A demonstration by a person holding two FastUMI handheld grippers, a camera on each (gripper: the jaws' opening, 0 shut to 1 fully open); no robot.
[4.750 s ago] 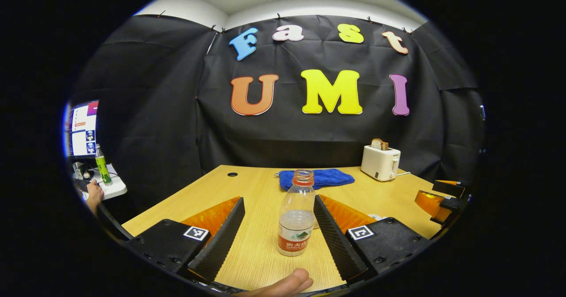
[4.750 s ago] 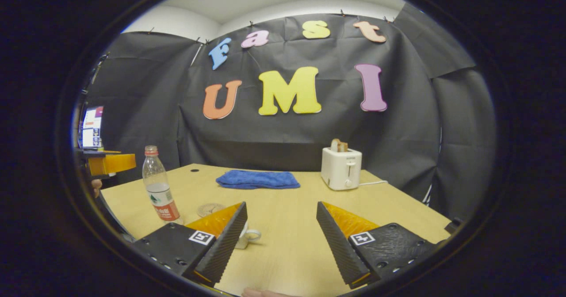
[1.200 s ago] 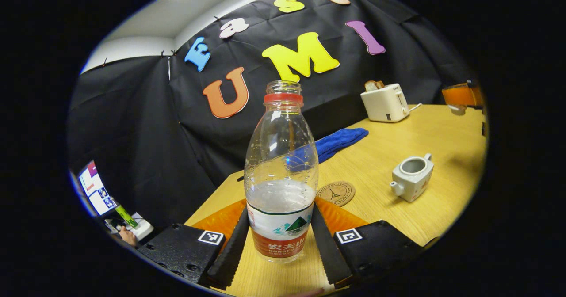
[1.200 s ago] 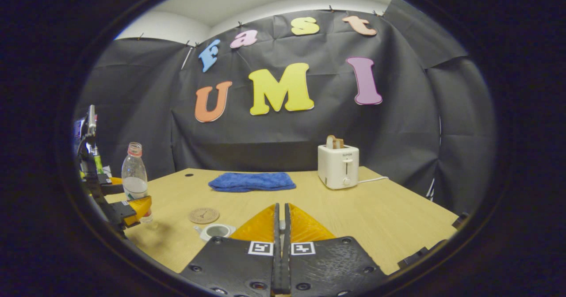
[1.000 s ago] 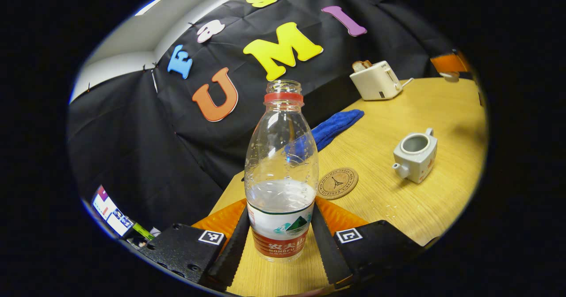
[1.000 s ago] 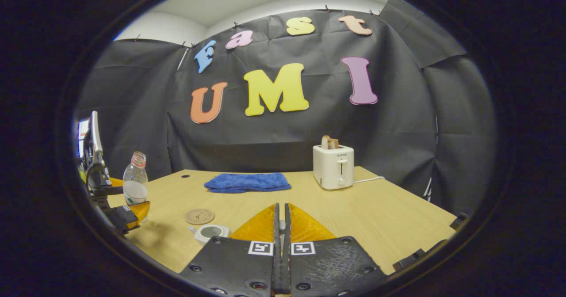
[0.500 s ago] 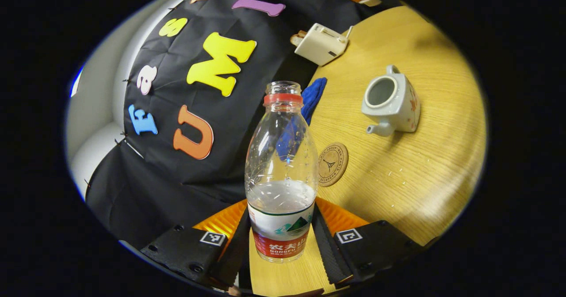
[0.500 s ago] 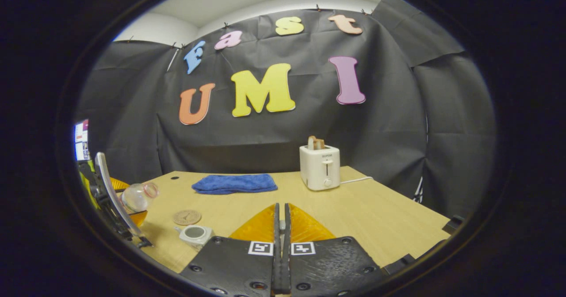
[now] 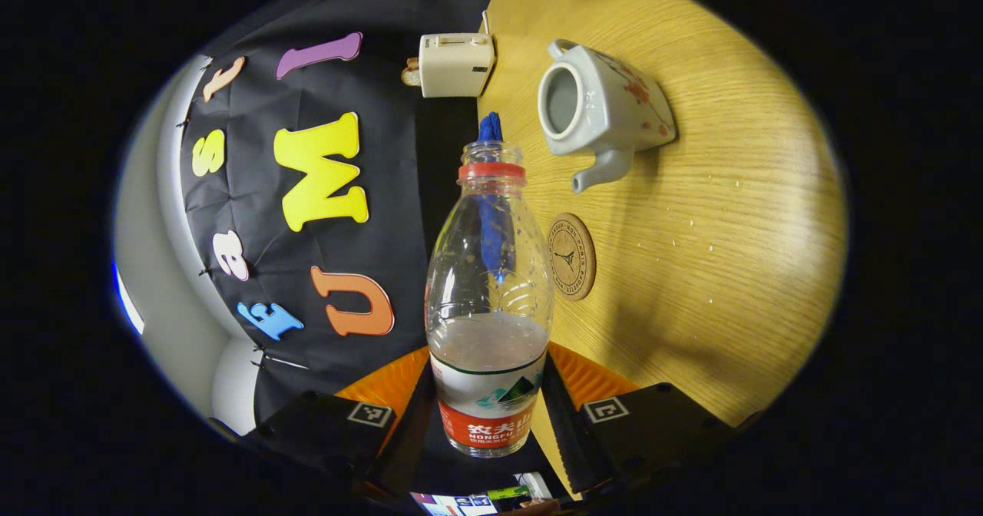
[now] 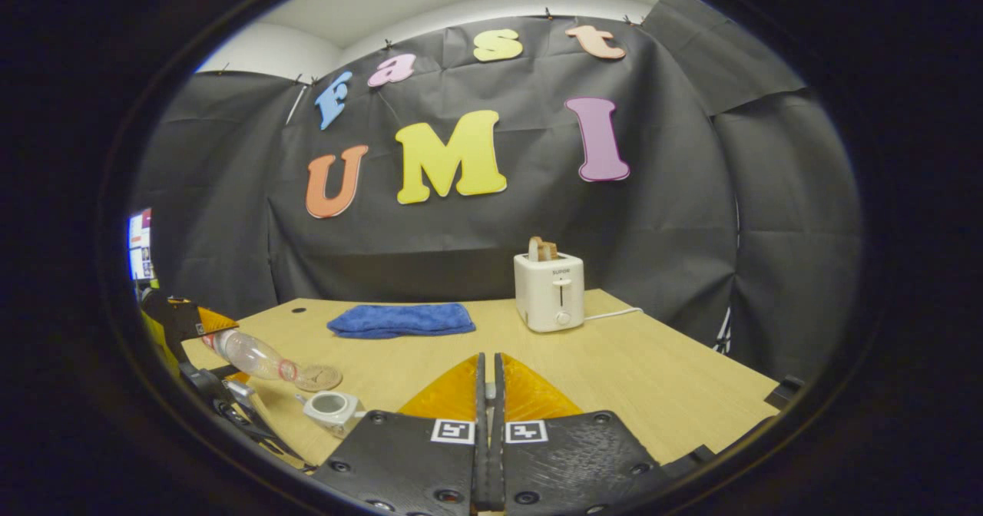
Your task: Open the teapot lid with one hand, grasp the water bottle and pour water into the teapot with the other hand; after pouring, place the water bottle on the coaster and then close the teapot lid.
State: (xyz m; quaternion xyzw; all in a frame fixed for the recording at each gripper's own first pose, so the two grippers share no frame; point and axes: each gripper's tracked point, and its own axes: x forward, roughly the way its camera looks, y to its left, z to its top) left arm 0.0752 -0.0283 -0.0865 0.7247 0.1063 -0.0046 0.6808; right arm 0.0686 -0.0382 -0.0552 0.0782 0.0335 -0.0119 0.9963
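The water bottle [image 9: 489, 301] is tipped over on its side in the air, with its open mouth pointing toward the teapot [image 9: 600, 113]. The left gripper [image 9: 489, 424] squeezes the bottle by its label, one finger on each side. A little water sits low in the bottle. The teapot stands on the table [image 9: 714, 216] with no lid on, and its hole is open. The round coaster [image 9: 572, 256] lies just beside the teapot, near the spout. In the right gripper view, the right gripper [image 10: 488, 431] is pinched tight; whether it grips anything, I cannot tell. Farther from the teapot are a blue cloth [image 10: 399, 320] and a white toaster [image 10: 549, 289].
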